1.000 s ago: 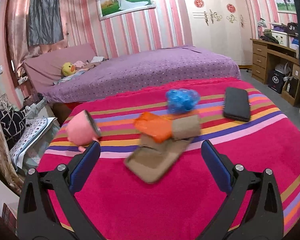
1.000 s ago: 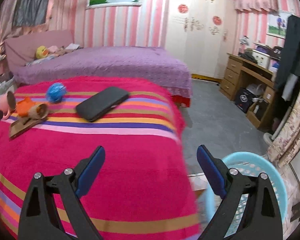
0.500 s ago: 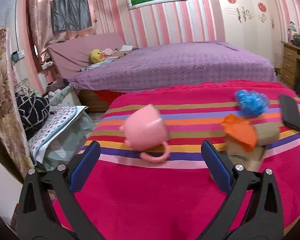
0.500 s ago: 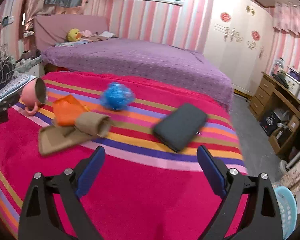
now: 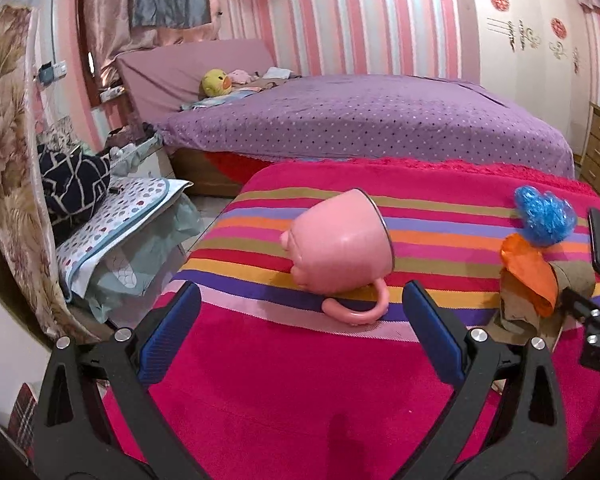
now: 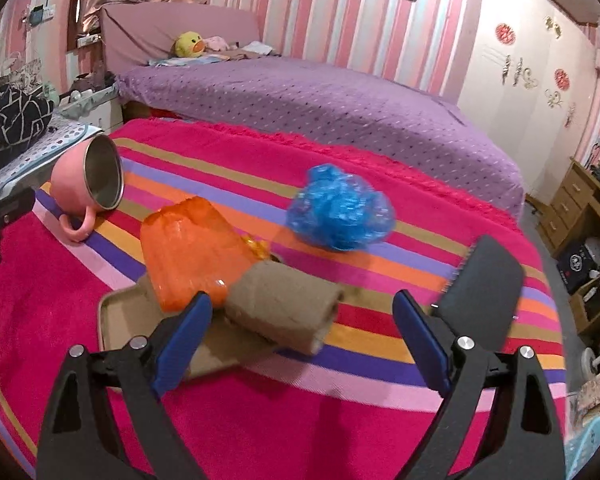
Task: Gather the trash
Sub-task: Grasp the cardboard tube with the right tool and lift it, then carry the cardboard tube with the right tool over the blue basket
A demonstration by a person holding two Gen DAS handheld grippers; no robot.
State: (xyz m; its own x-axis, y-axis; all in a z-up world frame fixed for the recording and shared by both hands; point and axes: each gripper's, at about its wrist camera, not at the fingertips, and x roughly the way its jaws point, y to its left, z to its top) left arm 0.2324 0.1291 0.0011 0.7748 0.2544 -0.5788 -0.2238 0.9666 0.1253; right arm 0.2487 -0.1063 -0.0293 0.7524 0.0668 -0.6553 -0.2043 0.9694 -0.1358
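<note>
Two handheld grippers hover over a bed draped in a pink striped blanket (image 6: 260, 420), where a small heap of trash lies waiting. The left gripper (image 5: 300, 328) faces a pink mug (image 5: 340, 256) tipped on its side, its handle resting on the blanket between the blue finger pads, which stand spread wide and touch nothing. The right gripper (image 6: 300, 332) hangs with its jaws likewise spread and empty, a brown cardboard tube (image 6: 288, 308) lying just ahead between its fingers. The tube rests on a flat brown cardboard piece (image 6: 128, 320), and an orange plastic wrapper (image 6: 188, 252) leans against the tube's left end, also on the cardboard. A crumpled blue plastic bag (image 6: 340, 212) sits a little farther back on the stripes, apart from the heap. To the right of the tube lies a black phone-like case (image 6: 484, 288), near the blanket's edge. In the right wrist view the mug shows a steel inner lining and lies well to the left of the trash. Behind it all stretches a purple dotted bedspread (image 6: 320, 96) with a yellow duck plush (image 6: 188, 45) at the headboard, beneath pink striped walls. A pale blue basket rim (image 6: 588, 440) peeks in at the lower right corner.
</note>
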